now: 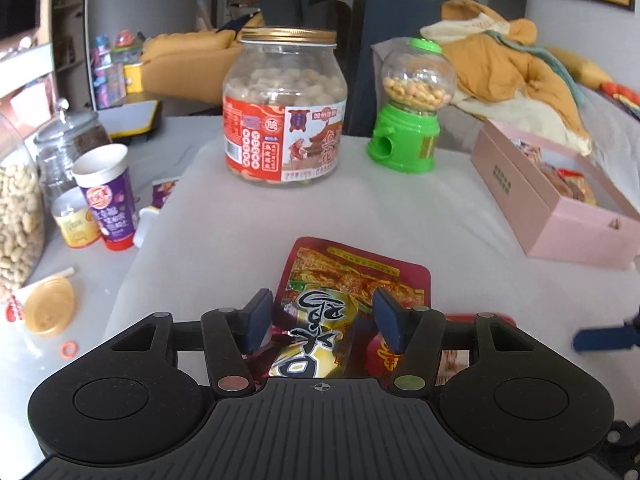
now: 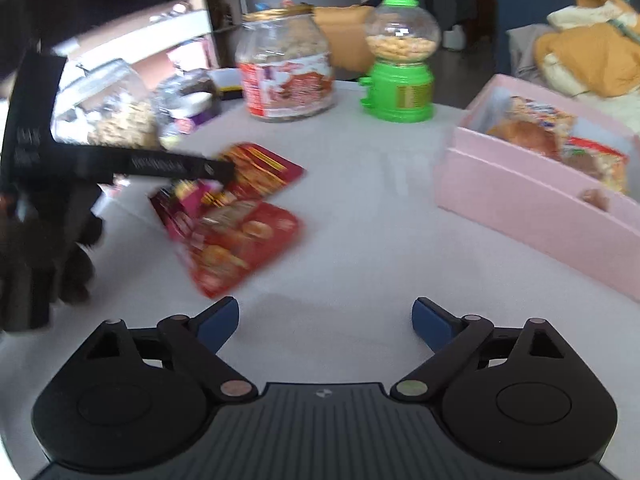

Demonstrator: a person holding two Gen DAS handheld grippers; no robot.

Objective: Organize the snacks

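On the white tabletop (image 1: 240, 216), the left gripper (image 1: 322, 322) straddles, spread, the red snack packet (image 1: 352, 300) lying lengthwise ahead; the right gripper (image 2: 325, 322) hangs wide apart, farther off.

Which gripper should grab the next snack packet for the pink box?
Left. The left gripper is open with its fingers straddling the snack packets. The right gripper is open over bare tablecloth, though nearer the pink box.
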